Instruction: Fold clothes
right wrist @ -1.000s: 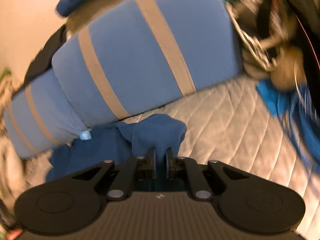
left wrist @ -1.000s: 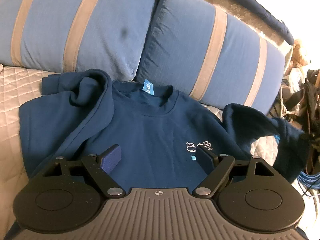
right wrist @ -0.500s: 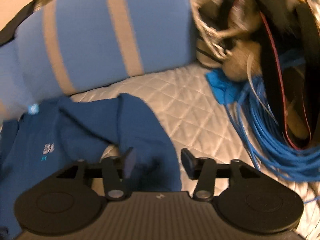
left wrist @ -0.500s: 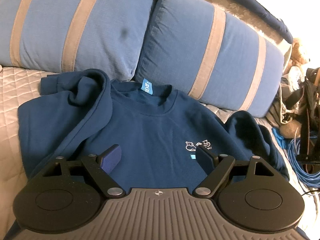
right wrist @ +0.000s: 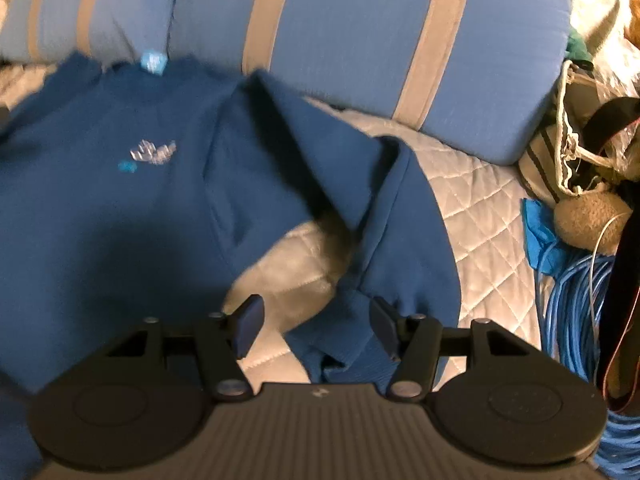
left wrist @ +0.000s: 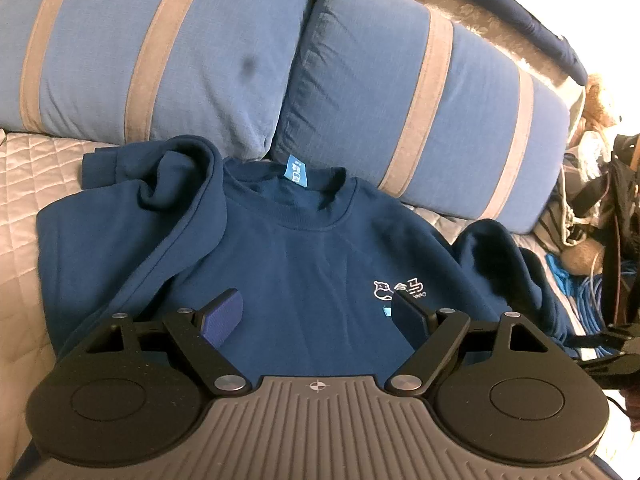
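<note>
Navy sweatshirt, blue tan-striped cushions, pale grey diamond-quilted cover

1. A navy sweatshirt is spread on the quilted cover.
2. Its sleeve is seen bent, with the cuff between the parted jaws of the right gripper.
3. The cuff is not pressed.
4. Striped blue pillows are seen behind.

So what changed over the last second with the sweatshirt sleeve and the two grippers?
The right gripper let go of the sleeve, which dropped onto the quilt beside the sweatshirt; its jaws now stand open over the cuff. The left gripper stayed open in place above the chest.
</note>
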The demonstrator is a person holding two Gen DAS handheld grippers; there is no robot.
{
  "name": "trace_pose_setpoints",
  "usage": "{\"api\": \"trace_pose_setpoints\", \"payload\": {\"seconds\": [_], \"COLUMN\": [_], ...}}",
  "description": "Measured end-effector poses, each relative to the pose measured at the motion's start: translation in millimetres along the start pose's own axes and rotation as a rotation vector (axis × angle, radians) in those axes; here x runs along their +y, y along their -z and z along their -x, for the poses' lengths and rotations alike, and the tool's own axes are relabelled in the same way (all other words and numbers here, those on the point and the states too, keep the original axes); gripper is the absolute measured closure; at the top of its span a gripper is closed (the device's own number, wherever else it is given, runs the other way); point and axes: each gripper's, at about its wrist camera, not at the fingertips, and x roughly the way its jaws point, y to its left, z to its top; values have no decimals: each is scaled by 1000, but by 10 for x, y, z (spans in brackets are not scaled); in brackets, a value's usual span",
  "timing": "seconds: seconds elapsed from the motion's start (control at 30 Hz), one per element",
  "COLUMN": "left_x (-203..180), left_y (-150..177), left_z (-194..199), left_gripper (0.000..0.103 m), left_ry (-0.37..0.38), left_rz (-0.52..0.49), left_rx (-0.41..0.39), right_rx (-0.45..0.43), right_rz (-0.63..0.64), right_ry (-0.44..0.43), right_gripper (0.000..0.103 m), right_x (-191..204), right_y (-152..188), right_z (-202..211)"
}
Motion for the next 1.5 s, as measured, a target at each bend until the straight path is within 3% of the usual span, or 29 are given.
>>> {"api": "trace_pose_setpoints", "payload": {"seconds": [0.03, 0.07, 0.1, 0.2, 0.6, 0.8, 1.07, 1.5], "left_x": [1, 2, 3, 10, -3, -7, -17, -12], "left_y": [-1, -2, -2, -1, 16, 24, 32, 40], "left_z": [-1, -1, -2, -4, -5, -2, 5, 17], "left_gripper": [21, 21, 21, 21, 21, 21, 21, 21], "left_ry": [0, 1, 1, 2, 0, -3, 1, -5], "left_rz": [-1, -1, -2, -4, -13, -17, -24, -29], "left_rx": [1, 1, 2, 4, 7, 6, 3, 6], "right_rx": [15, 30, 44, 39, -101, -197, -257, -177], "right_rz": [0, -4, -19, -95, -512, -742, -926, -1139], "right_ry": [4, 6, 0, -24, -280, -353, -231, -35], "right_gripper": [40, 65, 82, 92, 94, 94, 94, 94], "right_x": [10, 13, -7, -101, -491, -877, -1502, -2109], "right_y": [13, 26, 36, 35, -132, -56, 372, 1147], "right_z": [-40, -77, -116, -119, 506, 725, 902, 1029]}}
